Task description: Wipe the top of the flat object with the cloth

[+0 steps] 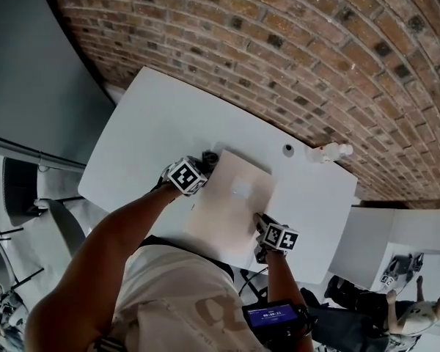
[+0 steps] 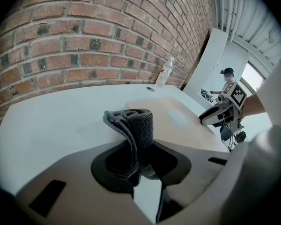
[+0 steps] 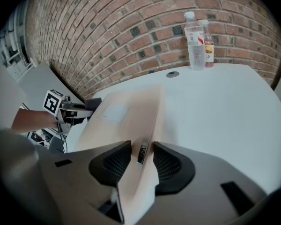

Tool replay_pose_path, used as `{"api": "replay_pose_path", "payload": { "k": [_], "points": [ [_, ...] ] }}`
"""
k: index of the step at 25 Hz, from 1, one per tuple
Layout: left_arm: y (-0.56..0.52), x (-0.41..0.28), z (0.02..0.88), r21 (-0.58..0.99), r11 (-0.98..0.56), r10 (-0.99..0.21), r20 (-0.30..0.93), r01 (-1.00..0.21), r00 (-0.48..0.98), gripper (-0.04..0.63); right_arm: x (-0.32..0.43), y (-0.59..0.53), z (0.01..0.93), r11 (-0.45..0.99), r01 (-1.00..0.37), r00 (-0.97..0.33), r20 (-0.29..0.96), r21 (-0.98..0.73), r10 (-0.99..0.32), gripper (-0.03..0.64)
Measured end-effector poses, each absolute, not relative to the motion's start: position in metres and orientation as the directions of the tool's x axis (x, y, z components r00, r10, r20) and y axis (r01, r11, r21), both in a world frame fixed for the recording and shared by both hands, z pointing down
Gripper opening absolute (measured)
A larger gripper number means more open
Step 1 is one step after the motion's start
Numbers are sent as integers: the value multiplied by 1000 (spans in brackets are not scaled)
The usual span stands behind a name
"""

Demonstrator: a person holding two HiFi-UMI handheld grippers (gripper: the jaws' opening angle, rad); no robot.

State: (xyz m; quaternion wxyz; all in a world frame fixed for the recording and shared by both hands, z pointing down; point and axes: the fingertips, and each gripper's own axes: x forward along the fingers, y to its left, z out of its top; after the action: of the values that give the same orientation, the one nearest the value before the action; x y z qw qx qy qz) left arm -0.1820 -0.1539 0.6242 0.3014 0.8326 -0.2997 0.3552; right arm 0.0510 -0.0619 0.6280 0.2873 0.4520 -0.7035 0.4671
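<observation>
Here, on the white bench [image 1: 139,134] in front of a brick wall [image 1: 293,42], a flat beige board [image 1: 231,211] lies near the middle, with a paler square patch [image 1: 240,189] on its top face. The left gripper [image 1: 204,164] sits at the board's 10 o'clock corner. Its jaws are pinched on a folded grey cloth [image 2: 133,128], whose rolled end sticks out past the tips toward the board. From the head view the cloth lies right at that corner, but no view shows whether it touches the board or hangs just above it. The right gripper [image 1: 262,221] is at the board's 5 o'clock edge, well apart from the left one. In the right gripper view its jaws stand fairly wide and are closed on the board's edge. The board fills the gap between the two dark pads [image 3: 111,165], and a small dark tag [image 3: 142,151] on the edge shows between them. Out at 2 o'clock from the board, close to the wall, two clear bottles [image 3: 195,41] stand side by side, with a round hole [image 1: 288,149] in the bench just beside them at their 9 o'clock. A bare forearm [image 1: 103,248] leads down to the left gripper, and another person [image 2: 227,81] stands far off in the background at 3 o'clock in the left gripper view.
</observation>
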Motion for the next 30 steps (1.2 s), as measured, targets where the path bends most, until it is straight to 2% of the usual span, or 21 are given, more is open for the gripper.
{"api": "replay_pose_path", "payload": {
  "k": [14, 30],
  "points": [
    [-57, -197, 622, 482, -535, -179, 738, -694, 651, 107, 51, -63, 628, 137, -910, -413, 824, -392, -389, 161],
    [44, -207, 627, 553, -539, -87, 714, -635, 695, 109, 53, -60, 627, 94, -932, -353, 815, -351, -459, 156]
  ]
}}
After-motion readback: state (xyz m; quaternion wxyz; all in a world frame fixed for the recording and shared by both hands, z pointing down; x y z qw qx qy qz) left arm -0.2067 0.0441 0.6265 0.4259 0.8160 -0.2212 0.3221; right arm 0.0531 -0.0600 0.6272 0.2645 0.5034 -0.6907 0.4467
